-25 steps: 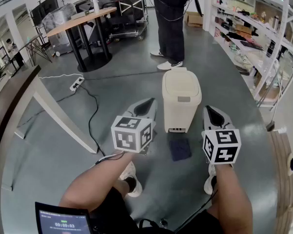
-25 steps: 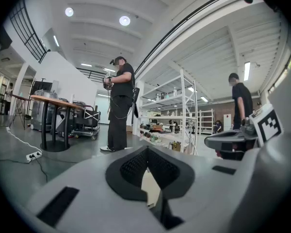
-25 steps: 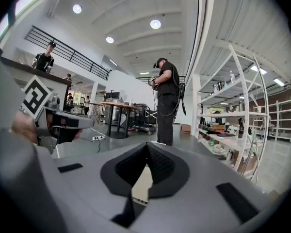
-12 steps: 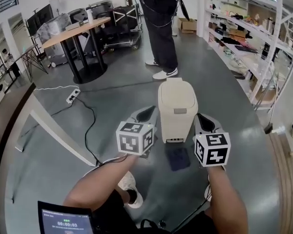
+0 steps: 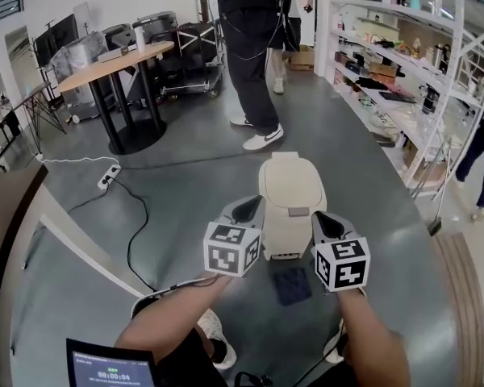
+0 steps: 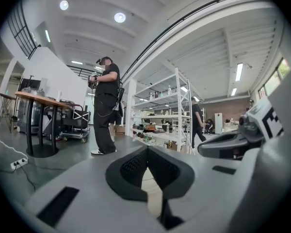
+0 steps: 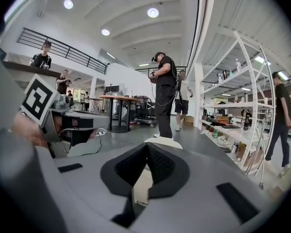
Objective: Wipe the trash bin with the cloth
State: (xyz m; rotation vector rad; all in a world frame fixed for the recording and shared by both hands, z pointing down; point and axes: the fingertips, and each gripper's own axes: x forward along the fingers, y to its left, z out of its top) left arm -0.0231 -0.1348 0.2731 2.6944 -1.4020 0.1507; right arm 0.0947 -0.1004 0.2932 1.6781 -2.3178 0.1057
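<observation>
Jaws on both grippers are pressing together with nothing between them. The left gripper [image 5: 248, 210] and the right gripper [image 5: 323, 222] are hovering on either side of the cream trash bin [image 5: 290, 192]. The dark cloth [image 5: 293, 285] is lying flat on the grey floor [image 5: 185, 184] just in front of the bin. A person [image 5: 250, 55] is standing behind it.

Person [image 5: 250, 55]: standing, dark clothes, white shoes [image 5: 262, 139].
Round table [image 5: 117, 57]: wooden top, black legs, far left.
Power strip [image 5: 107, 176]: white, lying on the grey floor [image 5: 185, 168] near the table.
Shelves [image 5: 387, 51]: white rack on the right side, full of small items.
Cardboard box [image 5: 301, 57]: on the floor, beside the shelves.
Screen [image 5: 110, 368]: lower left corner.
</observation>
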